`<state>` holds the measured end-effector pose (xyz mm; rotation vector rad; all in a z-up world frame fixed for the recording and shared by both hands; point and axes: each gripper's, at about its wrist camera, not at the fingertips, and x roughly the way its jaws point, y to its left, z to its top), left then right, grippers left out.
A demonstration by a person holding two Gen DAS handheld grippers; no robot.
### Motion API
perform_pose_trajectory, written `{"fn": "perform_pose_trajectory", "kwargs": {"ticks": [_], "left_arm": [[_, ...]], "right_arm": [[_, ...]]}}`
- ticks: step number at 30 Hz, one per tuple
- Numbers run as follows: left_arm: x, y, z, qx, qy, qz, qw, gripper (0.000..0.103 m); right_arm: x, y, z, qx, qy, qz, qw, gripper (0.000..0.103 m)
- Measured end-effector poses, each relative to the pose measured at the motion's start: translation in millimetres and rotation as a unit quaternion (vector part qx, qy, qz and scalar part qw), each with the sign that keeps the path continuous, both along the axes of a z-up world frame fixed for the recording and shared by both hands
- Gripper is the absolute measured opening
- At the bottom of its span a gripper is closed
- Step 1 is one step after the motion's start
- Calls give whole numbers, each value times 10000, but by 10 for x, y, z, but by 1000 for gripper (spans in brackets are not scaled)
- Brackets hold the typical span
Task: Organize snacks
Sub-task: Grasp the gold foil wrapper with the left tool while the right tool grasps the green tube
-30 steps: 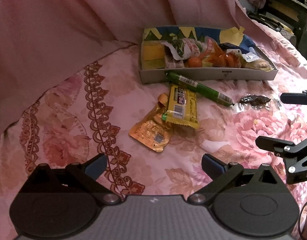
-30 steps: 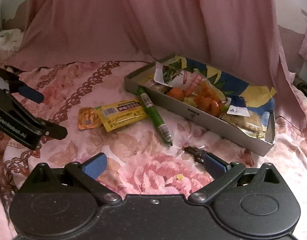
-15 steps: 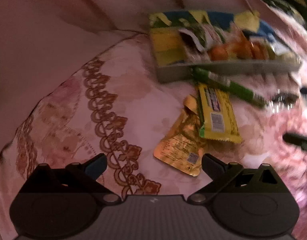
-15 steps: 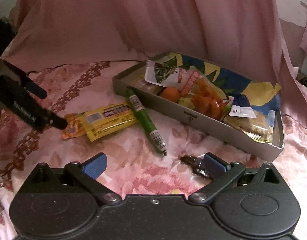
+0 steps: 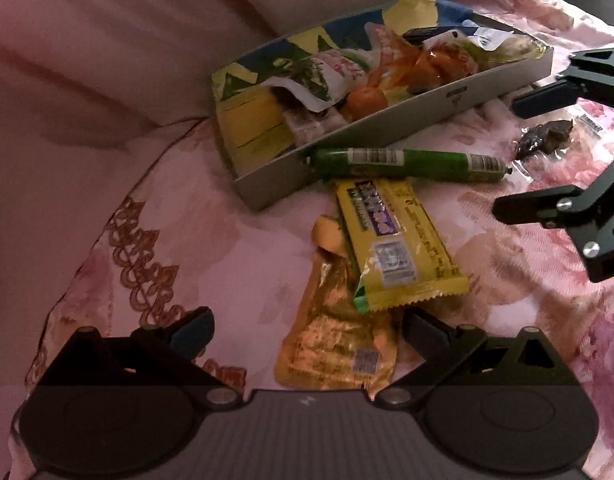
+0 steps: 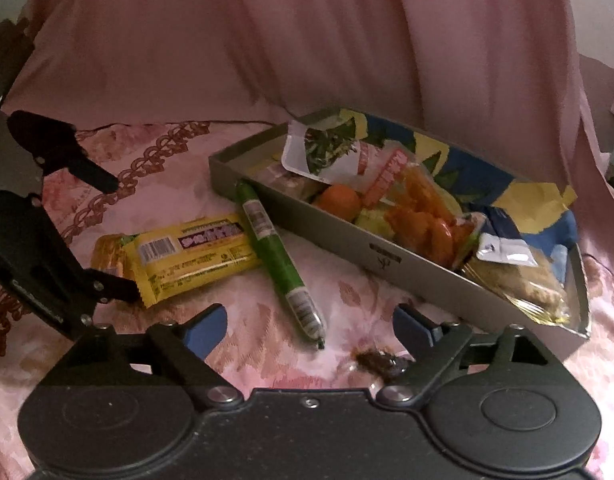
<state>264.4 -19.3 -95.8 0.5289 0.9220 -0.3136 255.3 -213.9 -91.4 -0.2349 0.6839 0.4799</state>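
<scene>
Crinkly foil is what most of these loose snacks come in, and from where I stand that decides how they will handle: light, thin, limp and a bit slick. On the pink floral bedspread (image 5: 235,264), just in front of the grey cardboard tray (image 6: 347,236), lie a yellow snack bar (image 5: 391,244) resting partly across an orange foil pouch (image 5: 339,344), a green sausage stick (image 6: 279,256) with one end touching the tray's corner, and a small dark snack in clear wrap (image 5: 547,140) farther toward the right side. The tray already holds packets and a small orange fruit (image 6: 341,200). The left gripper (image 5: 307,332) hangs low over the pouch with its jaws spread wide and nothing pinched. The right gripper (image 6: 307,324) has its jaws closing, yet no snack sits between the pads; the dark wrapped piece lies just under its right finger. I judge the pouch is best pinched at a flat sealed edge. The bar looks stiffer and would take a grip across its middle. The sausage stick seems firm but round, so it may roll unless it is squeezed at mid-length.
</scene>
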Motion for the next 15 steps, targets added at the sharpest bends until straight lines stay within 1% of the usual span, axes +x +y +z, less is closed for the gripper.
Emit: {"fn": "perform_pose_trajectory", "kwargs": {"ticks": [2, 6, 7, 8, 9, 11, 12, 13, 14, 15], "left_arm": [[22, -16, -26, 30, 5, -40, 10000, 103], [84, 10, -31, -119, 83, 62, 9999, 102], [92, 20, -31, -180, 124, 101, 9997, 100], [96, 33, -30, -251, 164, 121, 9995, 97], [101, 42, -27, -317, 200, 110, 9992, 96], [99, 43, -21, -373, 250, 72, 9990, 88], [92, 42, -17, -423, 292, 43, 9987, 84], [83, 43, -7, -504, 325, 7, 9982, 76], [74, 42, -3, -580, 361, -29, 9977, 68], [57, 36, -1, -646, 406, -74, 9971, 64]], "right_arm": [[39, 18, -27, -13, 17, 7, 10000, 86], [81, 43, -106, -83, 86, 63, 9999, 67], [86, 49, -123, -109, 81, 72, 9999, 63], [90, 55, -132, -123, 55, 82, 9999, 61], [95, 58, -135, -115, 35, 96, 9999, 57], [111, 74, -136, -95, 48, 123, 9999, 48], [117, 88, -138, -104, 75, 130, 9998, 40], [119, 104, -143, -123, 121, 138, 9998, 34], [115, 125, -148, -189, 158, 138, 9996, 32], [104, 146, -149, -273, 166, 150, 9994, 29]]}}
